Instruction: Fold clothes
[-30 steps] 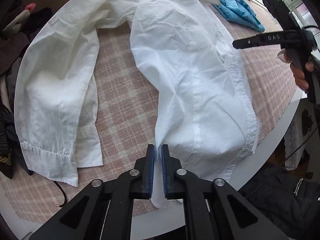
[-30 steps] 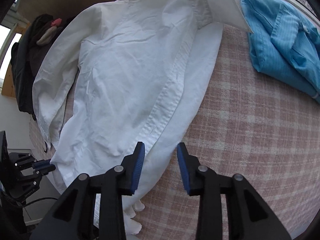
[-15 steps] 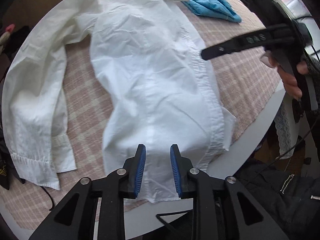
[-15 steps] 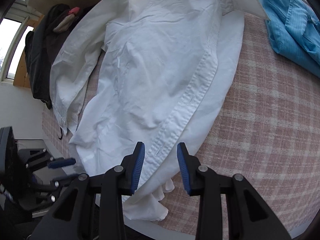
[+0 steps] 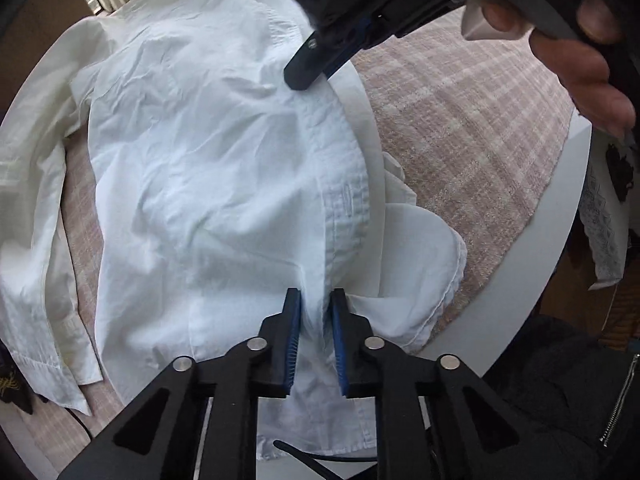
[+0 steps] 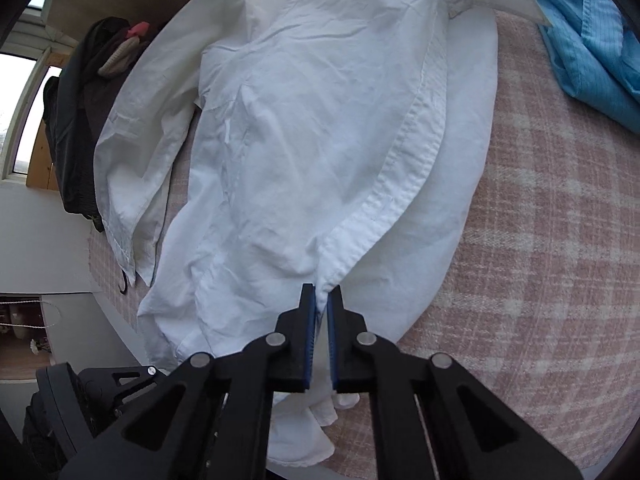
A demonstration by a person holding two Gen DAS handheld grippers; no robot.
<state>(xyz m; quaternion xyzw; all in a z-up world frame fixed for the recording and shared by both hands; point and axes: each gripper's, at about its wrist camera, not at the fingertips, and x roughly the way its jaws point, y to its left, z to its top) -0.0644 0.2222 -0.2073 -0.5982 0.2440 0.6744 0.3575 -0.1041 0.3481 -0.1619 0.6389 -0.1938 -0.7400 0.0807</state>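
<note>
A white shirt (image 5: 200,160) lies spread front-up on a pink checked tablecloth (image 5: 460,128). My left gripper (image 5: 314,308) is at the near hem. Its jaws are closing, with the button strip bunched up between the blue pads. Farther up the same strip, my right gripper (image 5: 306,74) bites the cloth, with a hand (image 5: 580,60) on its handle. In the right wrist view the right gripper (image 6: 322,300) is shut on the edge of the shirt (image 6: 300,120), which rises in a ridge to the pads. The left gripper (image 6: 120,376) shows at the bottom left.
A blue garment (image 6: 592,52) lies at the far right of the tablecloth (image 6: 540,240). Dark clothes (image 6: 80,120) are piled beyond the left sleeve (image 6: 132,168). The round white table edge (image 5: 560,220) curves close by, with a black jacket (image 5: 560,400) below it.
The left gripper let go of the hem's left corner, slid right to the button strip and closed on it. The right gripper, open before, closed on the strip's edge.
</note>
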